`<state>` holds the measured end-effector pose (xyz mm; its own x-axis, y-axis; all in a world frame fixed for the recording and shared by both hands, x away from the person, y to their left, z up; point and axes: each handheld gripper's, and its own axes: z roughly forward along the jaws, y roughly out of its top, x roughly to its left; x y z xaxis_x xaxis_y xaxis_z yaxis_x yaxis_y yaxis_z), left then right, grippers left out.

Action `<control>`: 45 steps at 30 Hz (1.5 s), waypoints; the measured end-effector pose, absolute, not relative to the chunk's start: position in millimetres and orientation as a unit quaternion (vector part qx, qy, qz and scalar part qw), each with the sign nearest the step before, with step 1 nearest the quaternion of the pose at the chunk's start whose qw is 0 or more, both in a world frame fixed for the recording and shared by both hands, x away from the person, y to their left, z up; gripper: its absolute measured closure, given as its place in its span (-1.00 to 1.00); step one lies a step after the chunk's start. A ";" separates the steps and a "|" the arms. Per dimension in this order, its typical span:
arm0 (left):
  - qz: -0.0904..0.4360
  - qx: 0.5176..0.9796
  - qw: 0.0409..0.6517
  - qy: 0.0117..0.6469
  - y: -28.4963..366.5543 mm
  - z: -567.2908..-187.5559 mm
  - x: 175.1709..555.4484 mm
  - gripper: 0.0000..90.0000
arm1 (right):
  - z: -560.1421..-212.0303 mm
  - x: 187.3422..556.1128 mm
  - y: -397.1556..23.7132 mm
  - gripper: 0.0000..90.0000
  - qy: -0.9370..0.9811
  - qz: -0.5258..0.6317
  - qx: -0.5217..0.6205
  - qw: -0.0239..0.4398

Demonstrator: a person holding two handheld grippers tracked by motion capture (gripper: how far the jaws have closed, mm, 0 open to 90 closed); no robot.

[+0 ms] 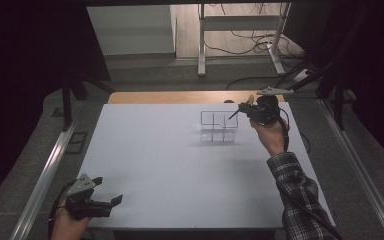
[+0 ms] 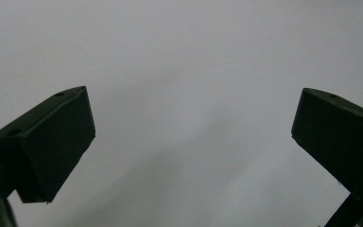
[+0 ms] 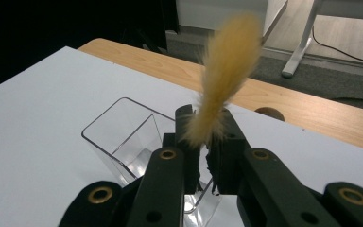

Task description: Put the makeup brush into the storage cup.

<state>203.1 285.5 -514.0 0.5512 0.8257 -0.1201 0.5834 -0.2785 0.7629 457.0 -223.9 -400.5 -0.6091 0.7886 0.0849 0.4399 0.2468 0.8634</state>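
Note:
My right gripper (image 1: 244, 111) (image 3: 205, 124) is shut on a makeup brush (image 3: 227, 61) with a fluffy tan head that sticks up past the jaws. In the high view the brush's thin dark handle (image 1: 233, 116) points down and left over a clear plastic organizer (image 1: 219, 127) (image 3: 123, 127) with several compartments, standing right of centre toward the back of the white table. The gripper hovers at the organizer's right rim. My left gripper (image 1: 108, 190) (image 2: 194, 123) rests at the table's front left corner, open, with bare white surface between its fingers (image 2: 52, 142).
The white tabletop (image 1: 170, 160) ends at a wooden strip (image 1: 180, 96) along the back. Metal rails (image 1: 45, 175) run along both sides. Beyond the table stand white desk legs (image 1: 201, 45) and loose cables on the floor.

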 end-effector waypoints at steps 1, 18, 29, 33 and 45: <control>0.151 0.785 0.400 0.449 285.4 -514.0 203.1 -0.98 | -401.7 457.3 -223.5 0.85 0.768 0.464 0.400 0.187; 0.148 0.785 0.402 0.447 285.0 -514.0 203.1 -0.98 | -417.3 461.0 -217.3 0.85 0.776 0.452 0.400 0.184; 0.146 0.787 0.402 0.445 284.5 -514.1 203.3 -0.99 | -427.8 463.3 -215.1 0.85 0.779 0.445 0.403 0.181; 0.146 0.789 0.400 0.443 283.8 -514.4 203.3 -0.98 | -431.0 463.4 -214.5 0.85 0.780 0.443 0.404 0.181; 0.146 0.795 0.393 0.439 282.6 -515.4 203.5 -0.98 | -443.9 465.1 -213.5 0.85 0.783 0.436 0.407 0.175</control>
